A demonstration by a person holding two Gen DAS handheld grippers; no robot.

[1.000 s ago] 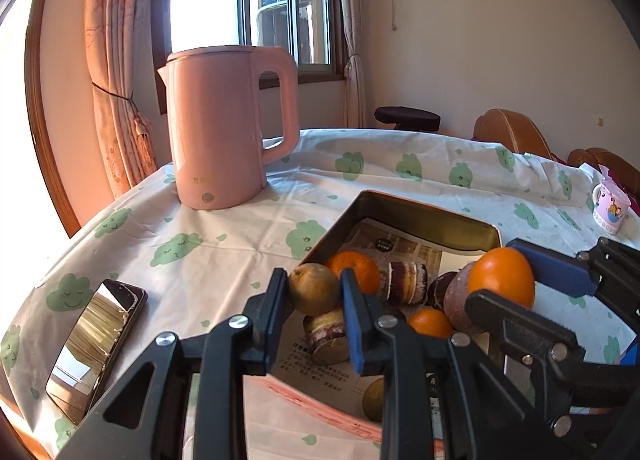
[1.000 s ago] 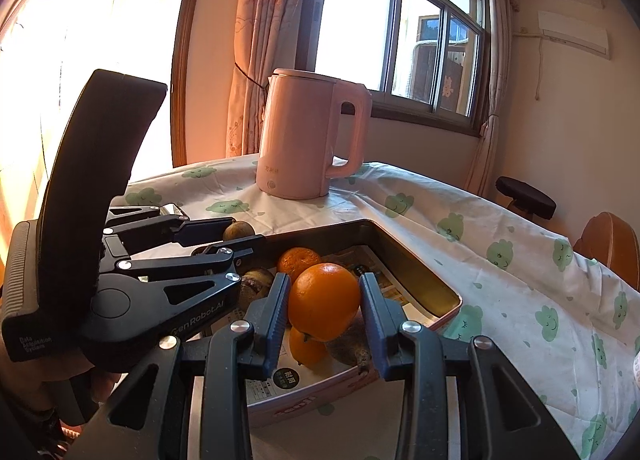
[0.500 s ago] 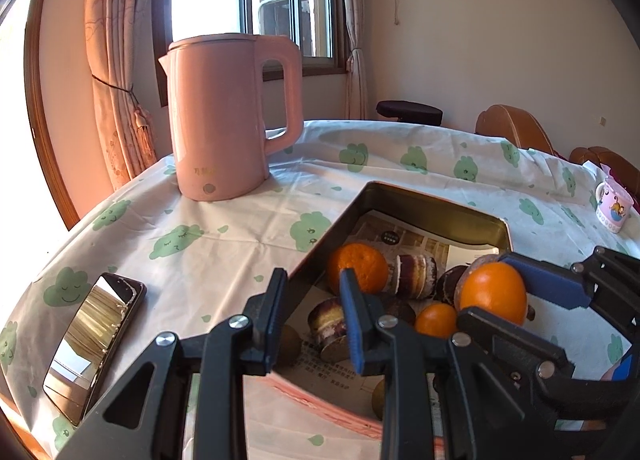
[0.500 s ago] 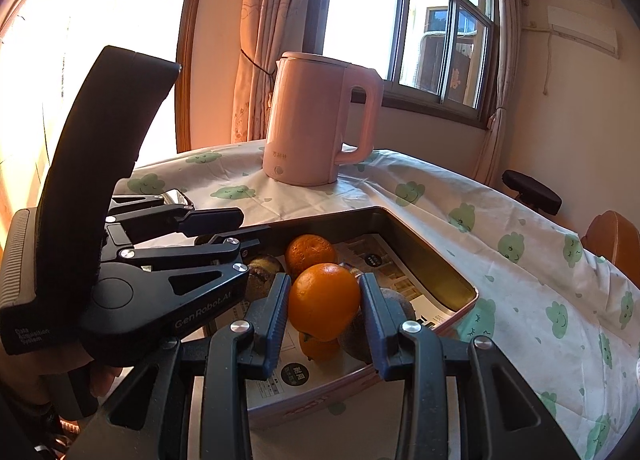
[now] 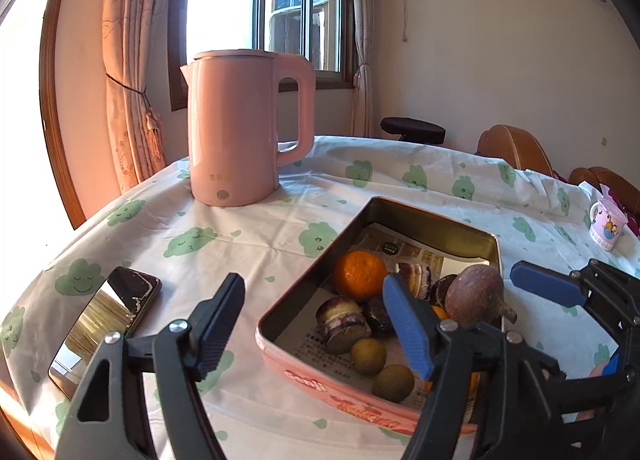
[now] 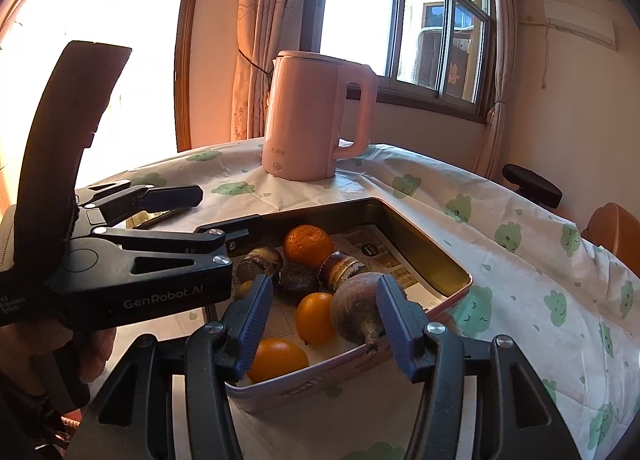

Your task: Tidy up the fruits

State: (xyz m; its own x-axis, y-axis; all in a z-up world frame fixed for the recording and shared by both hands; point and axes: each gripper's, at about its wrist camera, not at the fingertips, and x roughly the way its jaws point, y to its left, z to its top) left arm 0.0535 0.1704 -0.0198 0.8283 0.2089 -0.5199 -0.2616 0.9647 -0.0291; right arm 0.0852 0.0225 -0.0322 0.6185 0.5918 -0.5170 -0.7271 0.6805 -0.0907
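A rectangular tin tray (image 5: 434, 217) (image 6: 424, 238) lined with newspaper holds several fruits. In it lie a tangerine (image 5: 359, 273) (image 6: 308, 244), two small green-brown fruits (image 5: 368, 356), dark cut fruit pieces (image 5: 344, 322) (image 6: 298, 279), a brown root-like fruit (image 5: 474, 295) (image 6: 356, 312) and oranges (image 6: 277, 358). My left gripper (image 5: 312, 324) is open and empty over the tray's near left corner. My right gripper (image 6: 320, 320) is open above the tray's near end, jaws either side of the oranges and the brown fruit.
A pink electric kettle (image 5: 244, 128) (image 6: 316, 116) stands behind the tray. A phone (image 5: 104, 324) lies at the left on the cloud-print tablecloth. A small patterned mug (image 5: 607, 223) sits at far right. Chairs (image 5: 516, 148) stand beyond the table.
Both grippers opened. The green-brown fruit left my left gripper and the orange left my right gripper; both now lie in the tray.
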